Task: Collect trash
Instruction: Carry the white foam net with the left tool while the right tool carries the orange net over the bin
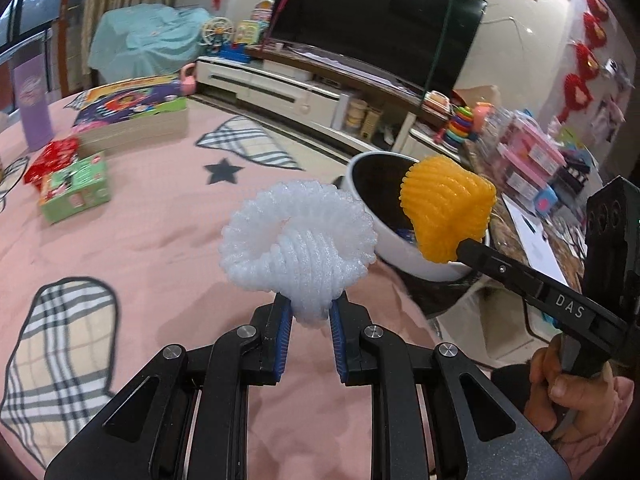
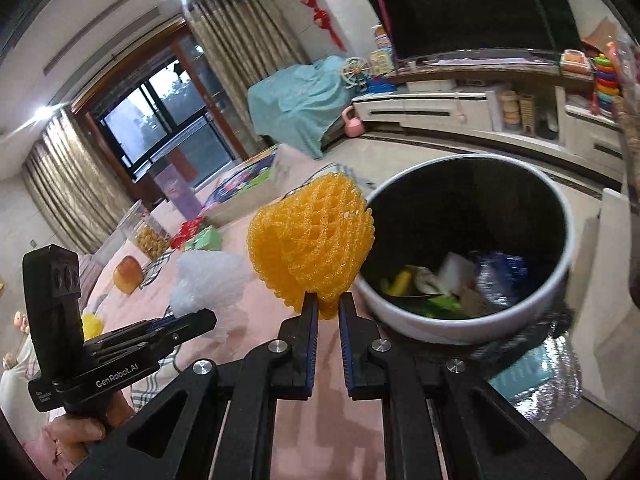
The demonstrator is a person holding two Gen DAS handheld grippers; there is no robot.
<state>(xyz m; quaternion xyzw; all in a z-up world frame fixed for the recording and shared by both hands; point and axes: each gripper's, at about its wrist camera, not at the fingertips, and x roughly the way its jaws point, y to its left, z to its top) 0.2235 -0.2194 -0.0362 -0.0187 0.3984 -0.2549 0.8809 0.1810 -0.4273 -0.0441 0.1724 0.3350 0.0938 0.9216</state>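
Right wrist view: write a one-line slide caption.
Right claw shut on an orange foam net beside the white trash bin; left claw holds a white foam net.

A dark television (image 1: 380,24) fills the upper middle above a long white cabinet (image 1: 280,84). At upper left, striped curtains (image 2: 236,36) flank a glass door (image 2: 168,120), with what may be a covered chair (image 2: 300,96) nearby.

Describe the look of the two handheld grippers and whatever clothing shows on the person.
Both are black, angular linkage grippers with silver pivot bolts and ribbed blue finger pads. The right gripper carries white "DAS" lettering; the left gripper reads "GenRobot.AI". Each has a boxy black block on top. A pink sleeve shows at the wrist. No cables visible.
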